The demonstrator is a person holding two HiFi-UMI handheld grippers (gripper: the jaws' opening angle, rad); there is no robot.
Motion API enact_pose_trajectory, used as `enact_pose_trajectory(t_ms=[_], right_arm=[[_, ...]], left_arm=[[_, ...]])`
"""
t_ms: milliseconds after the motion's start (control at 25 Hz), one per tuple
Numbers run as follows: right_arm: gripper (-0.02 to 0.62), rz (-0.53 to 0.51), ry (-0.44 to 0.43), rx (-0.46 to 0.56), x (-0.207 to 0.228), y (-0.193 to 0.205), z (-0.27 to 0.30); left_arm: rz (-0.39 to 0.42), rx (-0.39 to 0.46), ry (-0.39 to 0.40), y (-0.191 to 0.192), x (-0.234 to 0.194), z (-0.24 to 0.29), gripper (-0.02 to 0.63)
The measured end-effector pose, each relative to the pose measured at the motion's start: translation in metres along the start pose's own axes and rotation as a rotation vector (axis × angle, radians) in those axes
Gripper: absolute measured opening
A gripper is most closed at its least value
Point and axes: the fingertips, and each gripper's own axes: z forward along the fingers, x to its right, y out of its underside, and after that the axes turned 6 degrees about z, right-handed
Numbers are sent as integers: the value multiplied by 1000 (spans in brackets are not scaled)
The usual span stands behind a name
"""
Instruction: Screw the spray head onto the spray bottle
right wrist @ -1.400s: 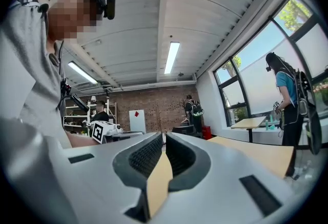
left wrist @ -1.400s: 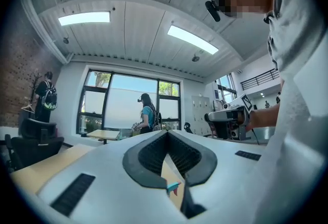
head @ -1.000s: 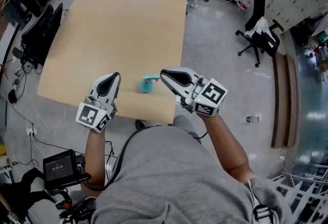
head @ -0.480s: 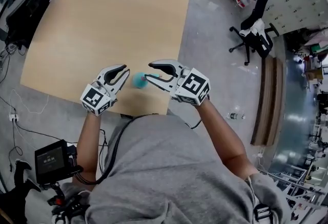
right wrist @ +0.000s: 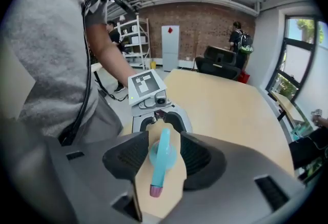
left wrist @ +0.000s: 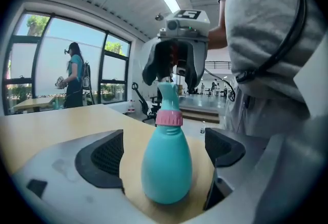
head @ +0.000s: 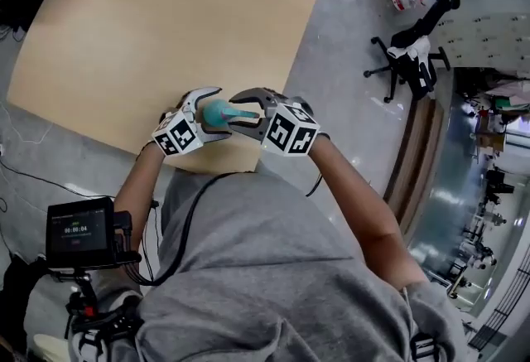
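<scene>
Lowered, left gripper (left wrist: 164,152) is spread round spray bottle (left wrist: 166,166), right gripper (right wrist: 164,159) round spray head (right wrist: 163,156); jaws just opened, gaps seen only in gripper views.

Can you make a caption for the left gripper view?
Teal spray bottle stands on the table between the left gripper's jaws, just opened wide.

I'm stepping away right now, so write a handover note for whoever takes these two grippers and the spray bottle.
Left gripper: open, jaws just been opening, teal spray bottle between them, untouched.
Right gripper: open, jaws just been opening, around the spray head from above, no grip.
Bottle stands on the wooden table near its edge.
Done: head sits on the pink collar. Left: grip both, screw tight; tightness unclear.
</scene>
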Motion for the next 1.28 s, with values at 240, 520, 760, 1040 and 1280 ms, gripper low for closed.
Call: enact_pose_trajectory(t_ms=[240,520,760,1040,1280], right_arm=[[175,-64,-41,-156,-9,13,27],[137,-35,-43,-223,-18,11,32],[132,-311,-42,-336,-24,11,27],[132,-1176,-307,-571,-37,21,24],[132,-1226,-489,-423,-28,22,15]], left_arm=[[12,-35,18,14,9,20,469],[3,-41,17,19,20,29,448],[15,-23,-11,14,22,29,416],[6,-16,-19,10,23,31,413],[-5,-4,-14,5,16,38,413]])
